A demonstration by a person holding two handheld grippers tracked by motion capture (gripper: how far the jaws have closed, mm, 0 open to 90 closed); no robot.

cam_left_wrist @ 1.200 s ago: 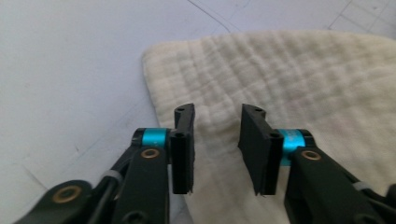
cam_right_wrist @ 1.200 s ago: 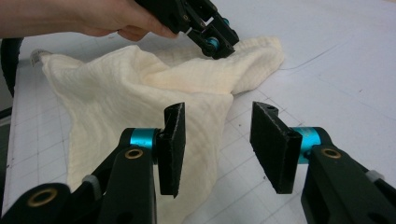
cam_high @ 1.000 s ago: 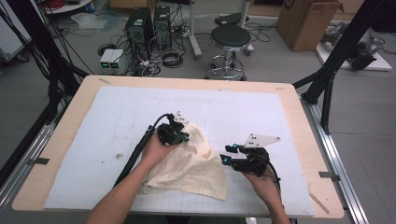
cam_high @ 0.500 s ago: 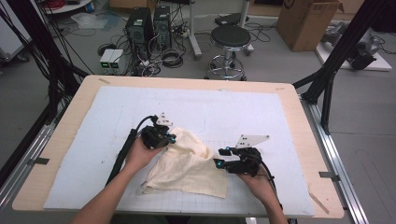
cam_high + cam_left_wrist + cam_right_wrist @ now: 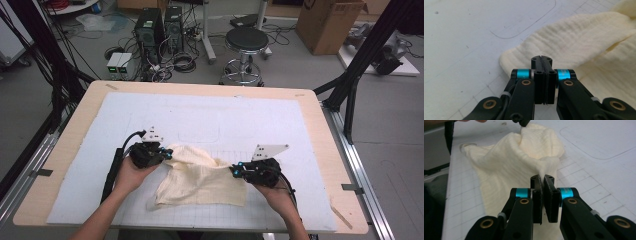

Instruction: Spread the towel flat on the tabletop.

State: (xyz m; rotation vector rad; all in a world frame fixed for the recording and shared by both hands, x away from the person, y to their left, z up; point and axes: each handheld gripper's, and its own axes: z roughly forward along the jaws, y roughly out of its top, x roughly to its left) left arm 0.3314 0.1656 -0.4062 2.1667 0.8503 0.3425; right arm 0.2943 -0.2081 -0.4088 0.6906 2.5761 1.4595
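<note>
Both tongs grip the cream cloth [image 5: 200, 175] on the white surface [image 5: 210, 120]: left tongs [image 5: 167, 154] clamp its left corner, right tongs [image 5: 234, 170], just closing, pinch its right edge.

Crinkled matt cream cloth [image 5: 202, 175]

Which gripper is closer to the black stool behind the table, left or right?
Right, by a narrow margin. The right gripper pinches the cream cloth below and slightly left of the stool; the left gripper, gripping the cloth's other end, sits farther left.
</note>
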